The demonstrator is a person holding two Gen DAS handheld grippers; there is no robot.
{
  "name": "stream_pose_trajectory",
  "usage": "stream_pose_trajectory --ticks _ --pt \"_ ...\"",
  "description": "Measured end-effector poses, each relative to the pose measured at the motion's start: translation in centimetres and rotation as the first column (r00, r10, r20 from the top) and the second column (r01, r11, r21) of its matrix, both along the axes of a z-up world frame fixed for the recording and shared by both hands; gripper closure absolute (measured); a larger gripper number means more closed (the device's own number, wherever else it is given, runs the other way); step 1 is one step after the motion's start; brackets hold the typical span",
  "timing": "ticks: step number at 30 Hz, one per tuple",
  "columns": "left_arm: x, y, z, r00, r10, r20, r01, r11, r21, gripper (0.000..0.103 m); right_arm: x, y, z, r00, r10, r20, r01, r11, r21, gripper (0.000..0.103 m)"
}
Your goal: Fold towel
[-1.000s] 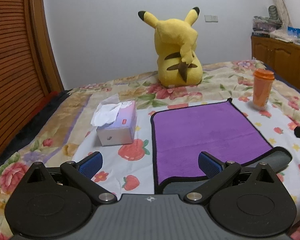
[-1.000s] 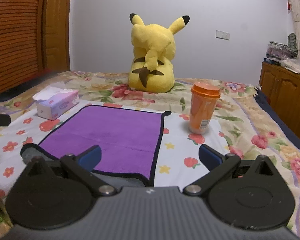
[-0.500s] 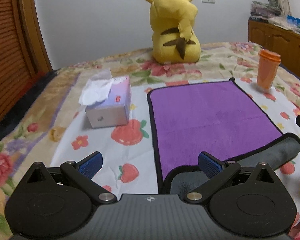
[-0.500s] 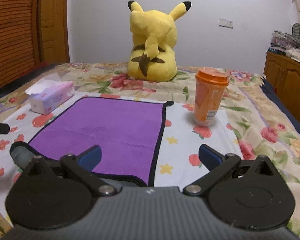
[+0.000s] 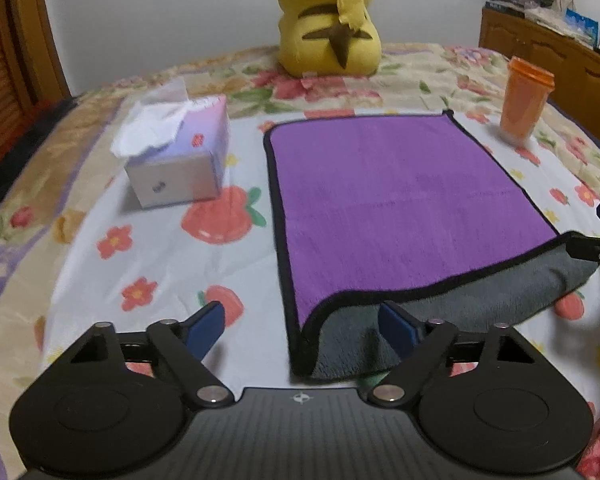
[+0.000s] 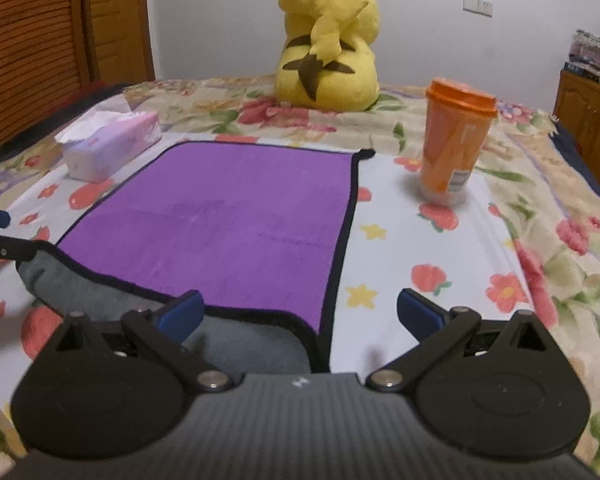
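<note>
A purple towel (image 5: 396, 200) with black trim lies flat on the floral bedsheet; its near edge is turned up and shows the grey underside (image 5: 440, 320). It also shows in the right wrist view (image 6: 228, 224). My left gripper (image 5: 304, 328) is open, its fingers straddling the towel's near left corner, just above it. My right gripper (image 6: 300, 314) is open, straddling the near right corner. Each gripper's tip shows at the edge of the other's view.
A tissue box (image 5: 176, 160) stands left of the towel. An orange lidded cup (image 6: 456, 140) stands right of it. A yellow plush toy (image 6: 328, 36) sits behind. A wooden cabinet (image 5: 560, 56) is at the far right.
Both grippers have moved forward and down toward the towel's near corners. The towel's near edge looks more turned up. Both stay open.
</note>
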State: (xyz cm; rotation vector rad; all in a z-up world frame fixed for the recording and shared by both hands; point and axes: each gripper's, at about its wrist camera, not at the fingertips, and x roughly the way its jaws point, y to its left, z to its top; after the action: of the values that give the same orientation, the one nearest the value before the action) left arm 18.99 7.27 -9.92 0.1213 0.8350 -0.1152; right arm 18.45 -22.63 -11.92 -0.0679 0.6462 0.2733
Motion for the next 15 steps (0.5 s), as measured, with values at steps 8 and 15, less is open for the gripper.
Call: stream_pose_trajectory --ticks 8,15 --pt "0.4 0.0 -1.1 0.998 -0.021 -0.051 0.02 1.0 -0.021 0.038 0.6 0.0 -0.8 0.997 0.022 -0.073 -0.021 1.0 0.02 0.004" --pt "0.3 -0.4 -1.3 0.997 -0.046 -0.063 0.043 0.998 -0.044 0.057 0.9 0.1 -1.4 0.99 0.047 -0.134 -0.043 0.999 0.033 0.024"
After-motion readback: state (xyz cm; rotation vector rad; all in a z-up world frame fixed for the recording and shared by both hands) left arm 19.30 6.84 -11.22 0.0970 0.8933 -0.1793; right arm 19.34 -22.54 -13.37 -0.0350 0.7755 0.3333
